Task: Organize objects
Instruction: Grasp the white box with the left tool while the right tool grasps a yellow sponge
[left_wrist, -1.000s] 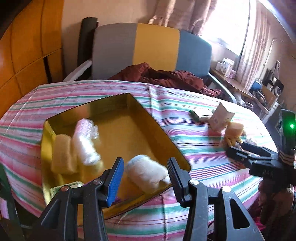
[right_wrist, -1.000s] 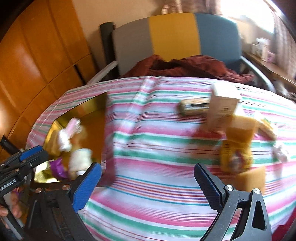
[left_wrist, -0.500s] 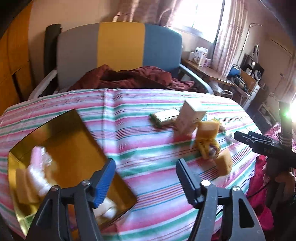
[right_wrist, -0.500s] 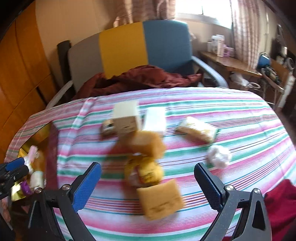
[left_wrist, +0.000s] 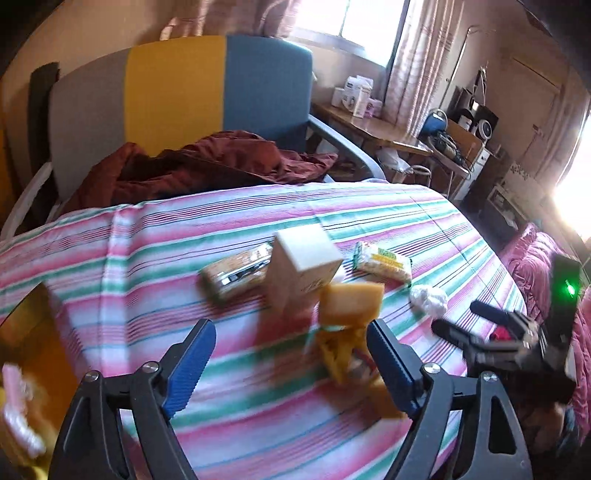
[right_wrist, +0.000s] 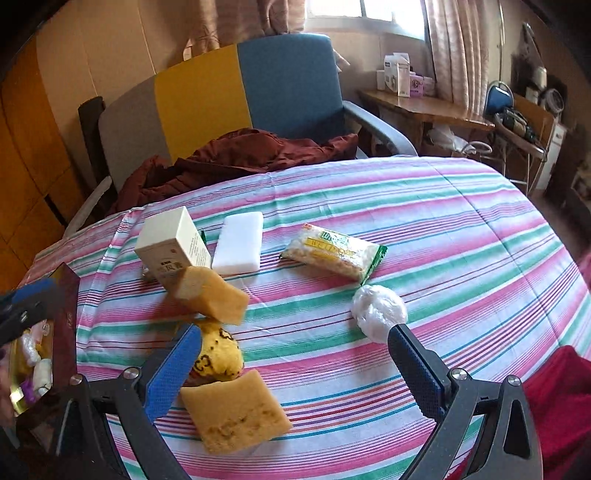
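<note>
Sponge blocks, yellow pouch, carton, packets lying loose on striped bench (right_wrist: 461, 229); gold tray (right_wrist: 64, 295) sitting far left, some items already inside. My left gripper (left_wrist: 288, 363): jaws just been opening, now gaping wide, nothing between. Upper sponge (left_wrist: 351, 302) and yellow pouch (left_wrist: 338, 350) lying just ahead, toward right pad. My right gripper (right_wrist: 291, 363): jaws spread wide, gripping nothing; flat sponge (right_wrist: 234, 410) lying between pads, nearest, long axis slanting across jaws. White wad (right_wrist: 378, 308) sitting beside right pad. Sponges looking soft, porous, tan.
</note>
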